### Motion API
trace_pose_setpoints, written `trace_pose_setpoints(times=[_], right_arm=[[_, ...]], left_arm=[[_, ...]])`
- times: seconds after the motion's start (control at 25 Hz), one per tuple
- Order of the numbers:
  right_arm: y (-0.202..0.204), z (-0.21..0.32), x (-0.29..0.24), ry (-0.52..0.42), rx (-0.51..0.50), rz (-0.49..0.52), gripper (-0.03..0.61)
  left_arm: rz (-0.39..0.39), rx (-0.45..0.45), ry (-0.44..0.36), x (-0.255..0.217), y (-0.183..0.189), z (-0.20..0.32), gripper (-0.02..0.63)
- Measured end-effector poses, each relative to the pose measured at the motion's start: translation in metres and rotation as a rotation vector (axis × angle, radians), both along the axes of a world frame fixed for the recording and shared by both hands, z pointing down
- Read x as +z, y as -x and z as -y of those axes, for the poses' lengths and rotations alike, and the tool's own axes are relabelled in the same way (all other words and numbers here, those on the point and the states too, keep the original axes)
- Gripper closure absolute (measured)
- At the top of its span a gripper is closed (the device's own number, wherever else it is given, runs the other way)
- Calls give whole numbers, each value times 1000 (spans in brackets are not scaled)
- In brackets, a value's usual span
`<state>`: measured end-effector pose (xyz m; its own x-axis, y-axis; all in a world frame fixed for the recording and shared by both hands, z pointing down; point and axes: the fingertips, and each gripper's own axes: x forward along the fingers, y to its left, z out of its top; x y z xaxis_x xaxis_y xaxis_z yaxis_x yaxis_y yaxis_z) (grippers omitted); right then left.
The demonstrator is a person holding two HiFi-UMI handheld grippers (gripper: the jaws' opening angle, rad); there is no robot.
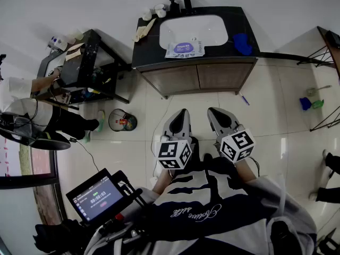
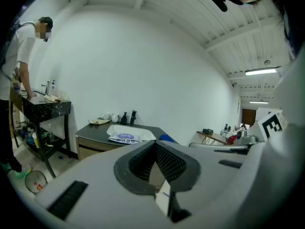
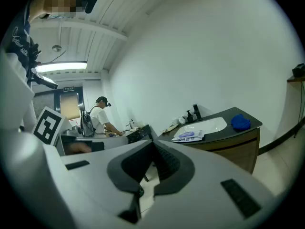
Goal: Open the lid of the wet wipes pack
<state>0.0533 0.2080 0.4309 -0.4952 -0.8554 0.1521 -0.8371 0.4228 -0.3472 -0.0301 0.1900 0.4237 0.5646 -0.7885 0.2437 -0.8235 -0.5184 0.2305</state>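
The wet wipes pack (image 1: 184,49), white with a purple label, lies flat on the front rim of a white sink (image 1: 204,23) in a dark vanity counter (image 1: 146,49). It also shows in the left gripper view as the pack (image 2: 125,137) and in the right gripper view as the pack (image 3: 189,135). My left gripper (image 1: 183,113) and right gripper (image 1: 214,113) hang side by side over the tiled floor, well short of the counter. Both point toward it. The left gripper (image 2: 155,147) and right gripper (image 3: 153,146) are shut, with nothing between the pads.
A blue cloth (image 1: 243,43) lies right of the sink; bottles (image 1: 173,5) and cups (image 1: 154,10) stand behind it. A person (image 1: 32,89) works at a black table (image 1: 87,62) on the left. A small bin (image 1: 122,121) and a blue pen (image 1: 244,100) are on the floor.
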Motion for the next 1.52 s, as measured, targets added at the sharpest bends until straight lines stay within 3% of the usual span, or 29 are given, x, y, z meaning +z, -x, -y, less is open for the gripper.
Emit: trace_pose_setpoints(times=[0.24, 0.84, 1.2, 1.52], right_arm=[[-1, 30, 8, 7, 15, -11, 580], [24, 222, 13, 16, 148, -9, 580], [9, 272, 31, 88, 178, -55, 580], [-8, 334, 75, 152, 39, -93, 578]], left_arm=[[8, 18, -11, 8, 0, 37, 615], [54, 129, -8, 31, 38, 248, 615], [79, 169, 110, 85, 31, 305, 615], [117, 108, 211, 147, 8, 362, 615]])
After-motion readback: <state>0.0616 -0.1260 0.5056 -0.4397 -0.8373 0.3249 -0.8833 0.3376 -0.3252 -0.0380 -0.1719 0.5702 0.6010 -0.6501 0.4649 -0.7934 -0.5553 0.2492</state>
